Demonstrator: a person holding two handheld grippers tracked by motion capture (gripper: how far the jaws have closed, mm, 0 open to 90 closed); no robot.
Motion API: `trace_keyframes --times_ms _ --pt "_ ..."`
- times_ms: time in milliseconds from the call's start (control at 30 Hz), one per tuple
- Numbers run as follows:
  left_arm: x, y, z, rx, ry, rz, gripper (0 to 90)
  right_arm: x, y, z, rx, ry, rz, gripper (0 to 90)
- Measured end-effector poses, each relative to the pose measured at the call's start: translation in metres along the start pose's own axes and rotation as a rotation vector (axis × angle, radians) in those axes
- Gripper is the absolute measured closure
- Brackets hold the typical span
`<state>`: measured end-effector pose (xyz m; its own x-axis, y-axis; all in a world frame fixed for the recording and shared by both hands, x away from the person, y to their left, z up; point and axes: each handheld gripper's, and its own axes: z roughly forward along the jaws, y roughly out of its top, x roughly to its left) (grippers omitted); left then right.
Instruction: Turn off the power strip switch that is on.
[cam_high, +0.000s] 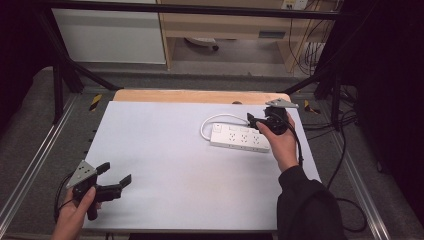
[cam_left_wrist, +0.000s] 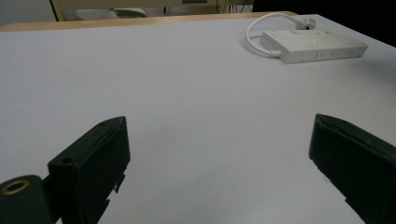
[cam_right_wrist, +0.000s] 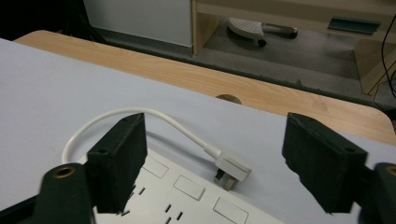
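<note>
Plainly, no writing or brand can be read on the white power strip (cam_high: 239, 138), which lies on the tabletop (cam_high: 165, 165) at its far right. Just above it, the right claw (cam_right_wrist: 212, 163) hovers with jaws apart around its plug (cam_right_wrist: 232, 169), not touching. Well apart at the near left, the left claw (cam_left_wrist: 219, 158) gapes wide, holding nothing.

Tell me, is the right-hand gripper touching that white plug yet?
Apart. In the right gripper view the right gripper has its jaws spread wide, and the white plug lies on the table between them with clear gaps on both sides.
</note>
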<state>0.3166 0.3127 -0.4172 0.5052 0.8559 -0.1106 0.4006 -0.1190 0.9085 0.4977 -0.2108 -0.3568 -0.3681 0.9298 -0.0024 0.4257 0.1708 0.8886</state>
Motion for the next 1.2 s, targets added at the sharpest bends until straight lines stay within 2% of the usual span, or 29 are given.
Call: trace_keyframes --times_ms 167,500,633,1200 --pt "0.000 0.000 0.001 0.005 -0.001 0.001 5.2 -0.001 -0.001 0.003 -0.010 -0.011 -0.032 37.0" --pt "-0.001 0.000 0.001 0.003 -0.004 0.000 5.2 -0.005 -0.006 0.017 0.003 -0.060 -0.046 59.8" --pt "0.000 0.000 0.000 0.002 -0.005 0.000 5.2 -0.007 -0.008 0.023 0.013 -0.066 -0.043 65.1" --pt "0.000 0.000 0.000 0.004 -0.007 0.005 5.2 -0.007 -0.016 0.040 0.017 -0.041 -0.026 82.4"
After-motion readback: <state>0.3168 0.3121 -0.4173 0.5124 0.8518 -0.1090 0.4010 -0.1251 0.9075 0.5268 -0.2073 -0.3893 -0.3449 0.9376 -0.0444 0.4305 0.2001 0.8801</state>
